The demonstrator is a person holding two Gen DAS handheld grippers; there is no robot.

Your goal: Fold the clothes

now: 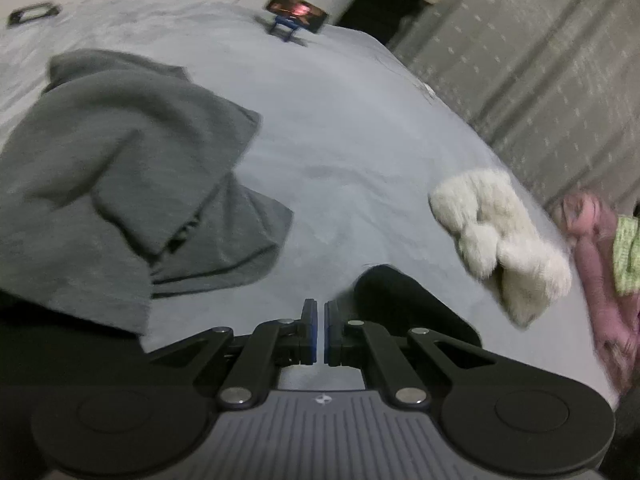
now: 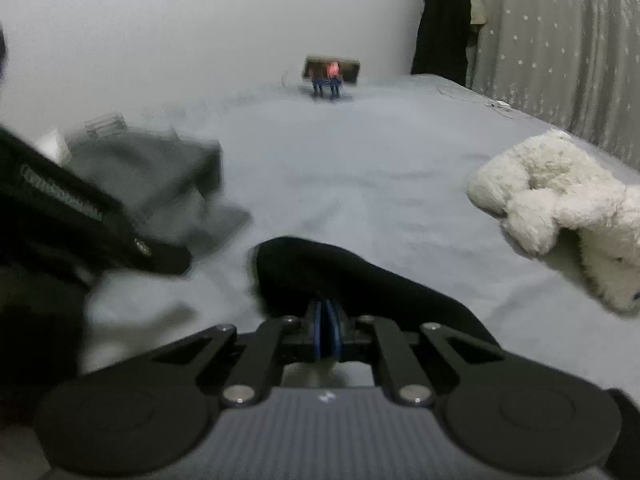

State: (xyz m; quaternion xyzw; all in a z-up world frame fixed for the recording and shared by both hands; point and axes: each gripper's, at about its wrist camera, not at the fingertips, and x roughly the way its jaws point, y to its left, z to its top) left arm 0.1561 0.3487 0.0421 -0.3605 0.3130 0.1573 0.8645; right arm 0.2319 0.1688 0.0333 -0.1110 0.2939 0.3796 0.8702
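Observation:
A crumpled grey garment (image 1: 120, 160) lies on the pale bed sheet (image 1: 340, 140), left of my left gripper (image 1: 319, 304). That gripper is shut, pads almost touching, with only sheet showing past them. A black garment (image 1: 400, 300) lies just to its right. In the right wrist view my right gripper (image 2: 325, 304) is shut on the near edge of the black garment (image 2: 340, 276), which humps up over the fingertips. There the grey garment (image 2: 160, 176) is blurred at the left, partly behind the left tool's black body (image 2: 80, 216).
A white fluffy item (image 2: 560, 200) lies near the bed's right edge, with a pink and green item (image 1: 596, 248) beyond it. A lit phone on a blue stand (image 2: 332, 68) stands at the far end. A starred curtain (image 2: 560, 40) runs along the right.

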